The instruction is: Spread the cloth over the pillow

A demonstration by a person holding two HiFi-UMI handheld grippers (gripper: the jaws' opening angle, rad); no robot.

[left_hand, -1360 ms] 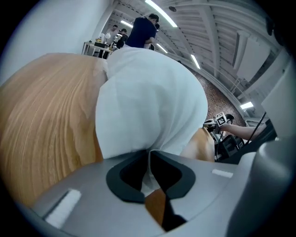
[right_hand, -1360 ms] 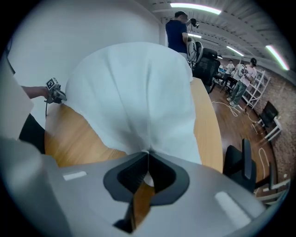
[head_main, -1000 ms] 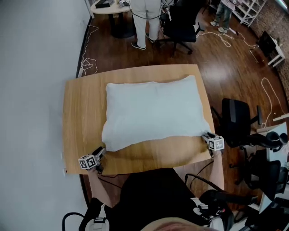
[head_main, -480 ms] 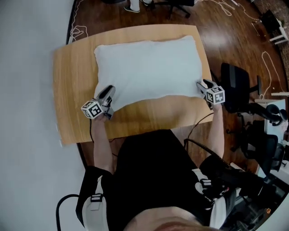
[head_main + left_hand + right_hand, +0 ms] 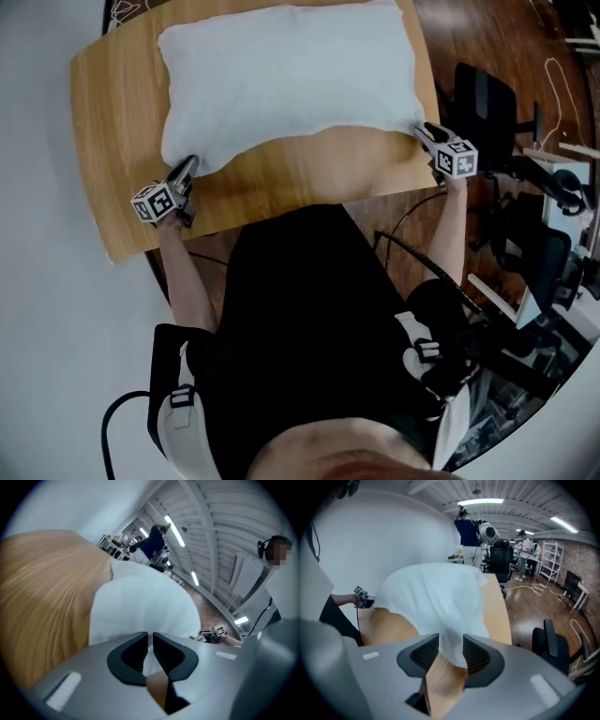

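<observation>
Left gripper (image 5: 189,163), right gripper (image 5: 421,128), fingers just closing, pinching cloth (image 5: 291,75) corners; pillow hidden beneath

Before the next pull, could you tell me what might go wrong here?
The left gripper has just been closing its fingers on a thin cloth edge, which could slip free. The right gripper, also closing with cloth between its fingers, holds a thicker bunch; an uneven pull might skew the cloth across the table.

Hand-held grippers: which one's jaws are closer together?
The left hand-held gripper: both have just been closing on the white cloth, but the right hand-held gripper holds its jaws wider apart.
</observation>
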